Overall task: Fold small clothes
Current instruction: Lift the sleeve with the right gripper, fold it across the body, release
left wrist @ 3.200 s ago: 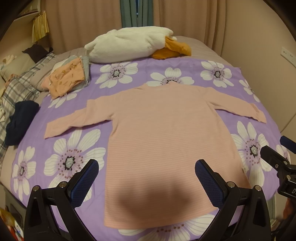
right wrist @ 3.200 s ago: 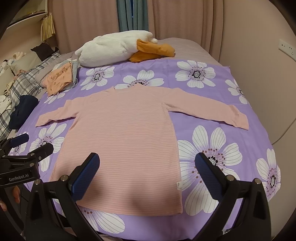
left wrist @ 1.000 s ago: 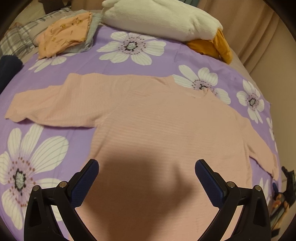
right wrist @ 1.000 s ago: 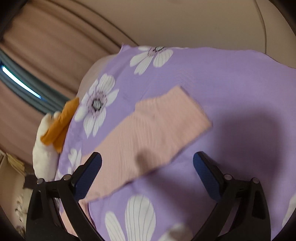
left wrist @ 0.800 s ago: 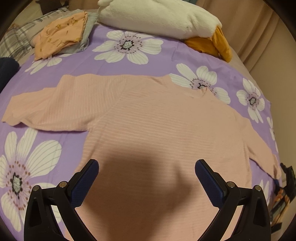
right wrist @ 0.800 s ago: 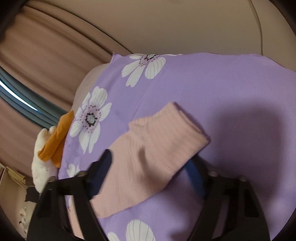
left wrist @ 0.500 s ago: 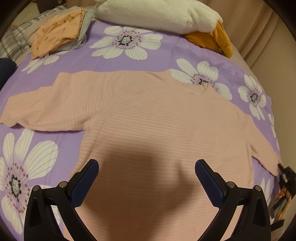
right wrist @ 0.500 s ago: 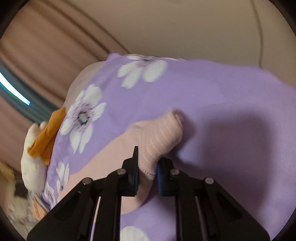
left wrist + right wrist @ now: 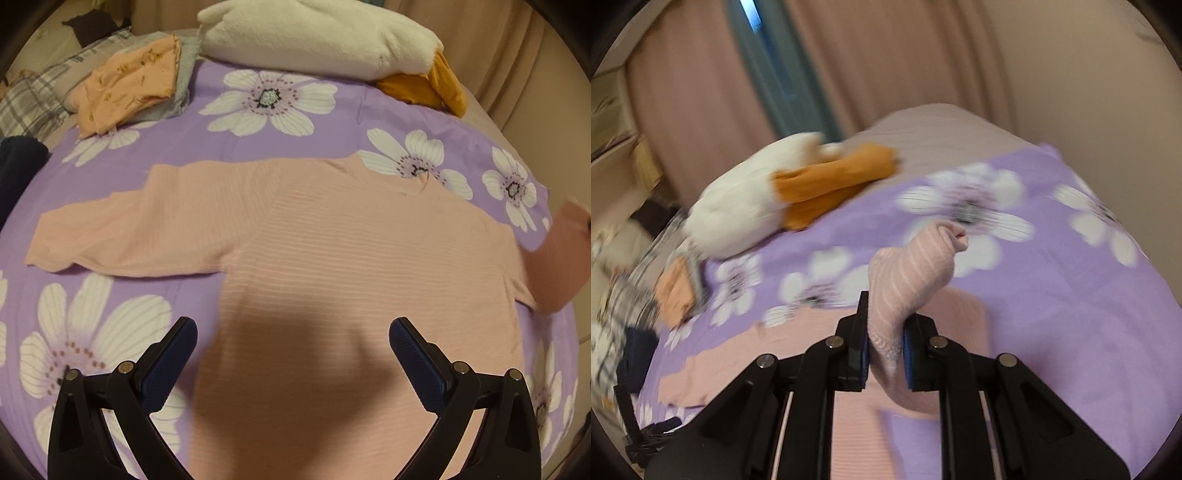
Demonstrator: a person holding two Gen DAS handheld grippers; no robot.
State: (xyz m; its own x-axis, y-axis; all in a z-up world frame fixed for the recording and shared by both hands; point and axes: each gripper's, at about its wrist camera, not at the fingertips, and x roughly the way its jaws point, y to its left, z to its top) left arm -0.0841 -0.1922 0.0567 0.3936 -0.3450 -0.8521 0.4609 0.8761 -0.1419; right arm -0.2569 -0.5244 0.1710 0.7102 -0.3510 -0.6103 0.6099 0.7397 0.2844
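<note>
**Operator:** While the right gripper (image 9: pixel 884 347) has its jaws closed on the right sleeve cuff (image 9: pixel 916 273), having just shut on it, what governs a clean fold?

**Instructor:** Carry the cuff across toward 9 o'clock in the left wrist view and lay the sleeve flat over the chest. The pink shirt (image 9: pixel 332 280) lies spread on the purple flowered bedspread (image 9: pixel 280 136), its collar toward 12 o'clock.

**Operator:** What is the left gripper (image 9: pixel 293 354) doing?

**Instructor:** It hangs over the shirt's lower body at 6 o'clock, jaws wide apart and gripping nothing. It is judged well placed to press the body down if the fabric drags.

**Operator:** And the risks?

**Instructor:** The grip takes only the cuff's end, so a quick pull could slip it free. Keep the lift low and release only once the sleeve rests flat. The left sleeve (image 9: pixel 122 236) lies unfolded at 9 o'clock. The folded clothes (image 9: pixel 129 85) at 11 o'clock lie well apart.
</note>
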